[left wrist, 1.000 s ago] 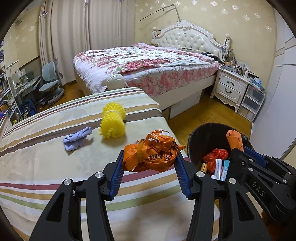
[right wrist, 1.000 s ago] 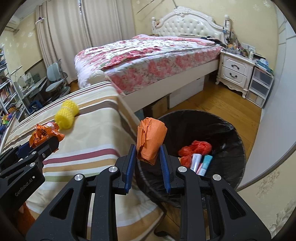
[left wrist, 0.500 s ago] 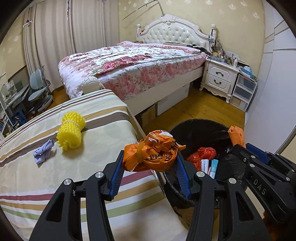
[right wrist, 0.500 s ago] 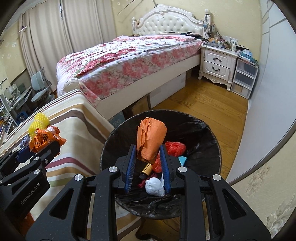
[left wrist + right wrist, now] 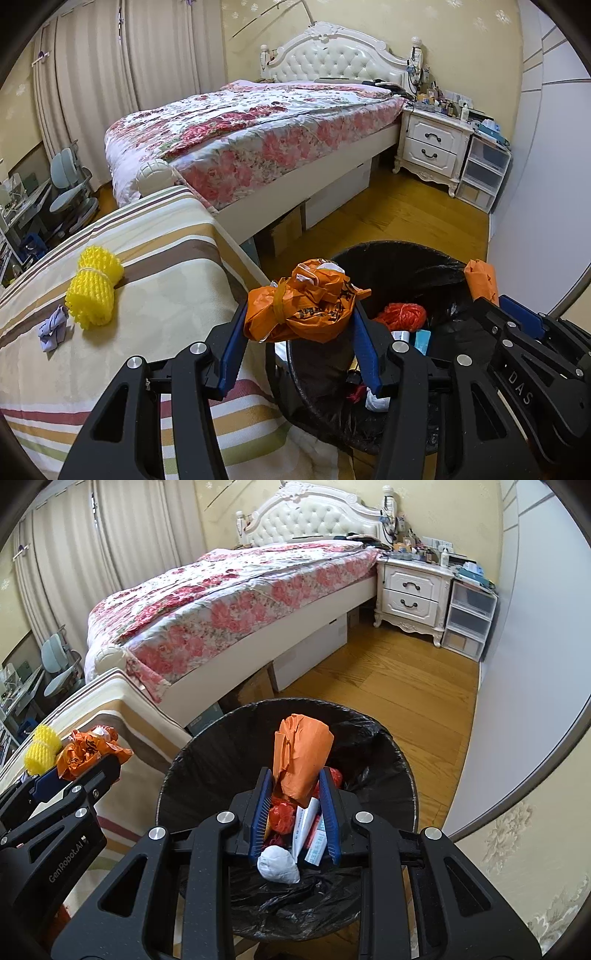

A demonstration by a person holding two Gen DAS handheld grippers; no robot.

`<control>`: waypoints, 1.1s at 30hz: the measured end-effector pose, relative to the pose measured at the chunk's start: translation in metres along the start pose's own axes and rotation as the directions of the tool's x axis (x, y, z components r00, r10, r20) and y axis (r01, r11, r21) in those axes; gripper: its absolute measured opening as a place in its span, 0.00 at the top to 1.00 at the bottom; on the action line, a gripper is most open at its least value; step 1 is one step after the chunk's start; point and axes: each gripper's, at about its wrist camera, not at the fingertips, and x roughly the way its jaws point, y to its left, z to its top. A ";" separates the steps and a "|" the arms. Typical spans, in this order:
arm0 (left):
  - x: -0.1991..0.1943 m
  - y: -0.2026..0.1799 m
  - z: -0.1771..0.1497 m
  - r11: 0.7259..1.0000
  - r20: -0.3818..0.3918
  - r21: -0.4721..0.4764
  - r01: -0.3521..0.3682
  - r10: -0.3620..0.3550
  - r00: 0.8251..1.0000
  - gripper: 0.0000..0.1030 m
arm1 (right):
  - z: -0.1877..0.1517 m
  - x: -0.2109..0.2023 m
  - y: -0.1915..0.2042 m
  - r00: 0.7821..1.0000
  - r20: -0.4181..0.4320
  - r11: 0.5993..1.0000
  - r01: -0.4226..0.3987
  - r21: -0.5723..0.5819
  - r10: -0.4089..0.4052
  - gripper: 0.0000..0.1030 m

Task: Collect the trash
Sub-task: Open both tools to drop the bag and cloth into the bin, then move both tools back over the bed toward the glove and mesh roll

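Item one: I am holding the left gripper (image 5: pixel 299 336) with its blue pads pressing either side of a crumpled orange plastic bag (image 5: pixel 303 304), jaws part-way closed around it, the bundle hanging at the near rim of the trash bin (image 5: pixel 402 254), partly over the striped bed cover (image 5: pixel 166 258). Item two: I am keeping the right gripper (image 5: pixel 295 805) nearly closed on an orange paper wad (image 5: pixel 301 757), which is standing upright between the pads directly over the bin's opening (image 5: pixel 258 720); the same wad is showing at the right of the left view (image 5: pixel 480 280). Item three: the bin, lined with a black bag, is sitting on the wooden floor (image 5: pixel 406 686) just beside the striped cover; inside I am seeing a red crumpled bag (image 5: pixel 282 816), a white crumpled tissue (image 5: pixel 279 864) and some small tubes or packets (image 5: pixel 314 834) I cannot identify further. Item four, lying on the striped cover, well apart from both grippers: a yellow foam net roll (image 5: pixel 94 291) and, just beside it, a small lilac scrap (image 5: pixel 53 328). Item five, background: a floral-covered bed (image 5: pixel 240 136) and a white nightstand (image 5: pixel 432 147).
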 end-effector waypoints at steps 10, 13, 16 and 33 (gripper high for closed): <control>0.011 -0.009 0.000 1.000 -0.017 0.024 0.009 -0.009 1.000 0.36 | -0.001 0.010 -0.008 1.000 -0.013 0.999 0.028 0.032 -0.027 0.64; 0.010 -0.007 -0.001 1.000 -0.015 0.015 0.006 -0.005 1.000 0.29 | -0.002 0.010 -0.010 0.999 -0.009 0.998 0.038 0.042 -0.038 0.60; 0.009 -0.006 -0.002 1.000 -0.015 0.011 -0.003 0.003 1.000 0.26 | -0.004 0.008 -0.011 0.999 -0.005 0.998 0.049 0.047 -0.049 0.51; -0.021 0.064 -0.021 0.991 -0.006 -0.072 -0.114 0.114 0.993 0.25 | -0.012 -0.001 0.030 1.000 -0.018 1.000 -0.010 -0.004 0.010 0.33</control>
